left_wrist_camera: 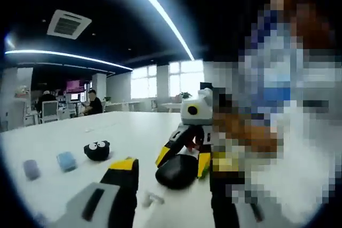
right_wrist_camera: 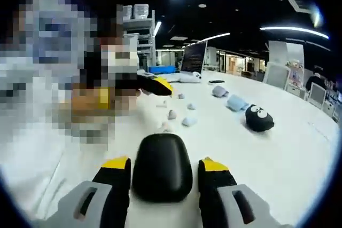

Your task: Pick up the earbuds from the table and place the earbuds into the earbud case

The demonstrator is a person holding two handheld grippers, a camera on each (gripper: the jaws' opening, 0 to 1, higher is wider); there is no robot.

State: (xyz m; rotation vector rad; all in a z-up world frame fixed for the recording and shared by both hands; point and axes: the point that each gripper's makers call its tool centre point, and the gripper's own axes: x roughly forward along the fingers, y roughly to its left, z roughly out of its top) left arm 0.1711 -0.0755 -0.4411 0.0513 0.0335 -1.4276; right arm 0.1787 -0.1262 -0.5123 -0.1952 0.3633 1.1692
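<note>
Right gripper (right_wrist_camera: 163, 177): jaws sit either side of the black earbud case (right_wrist_camera: 162, 166), yellow tips hugging its flanks, clamped on it by the look of things; in the left gripper view the same right gripper (left_wrist_camera: 181, 156) comes in from the right, gripping the case (left_wrist_camera: 176, 172) low on the white surface (left_wrist_camera: 80, 126)
Left gripper (left_wrist_camera: 171, 185): jaws apart, one black-and-yellow jaw clear at lower left, the other part-hidden behind the mosaic on the right
Earbud (left_wrist_camera: 151, 199): small white piece lying on the surface just in front of the case, between the left jaws, untouched
Earbud case: lid looks closed, smooth rounded top facing the right gripper view, resting on the surface (right_wrist_camera: 288, 158)
Black googly-eyed toy (left_wrist_camera: 97, 150): off to the left, well apart from the case; in the right gripper view it (right_wrist_camera: 259, 118) sits to the right
Blue soft items (left_wrist_camera: 67, 161): beside the toy, further left; in the right gripper view pale blue pieces (right_wrist_camera: 236, 102) lie beyond the toy
Small grey bits (right_wrist_camera: 188, 122): scattered on the surface past the case
Background: people seated at desks far left in the left gripper view
</note>
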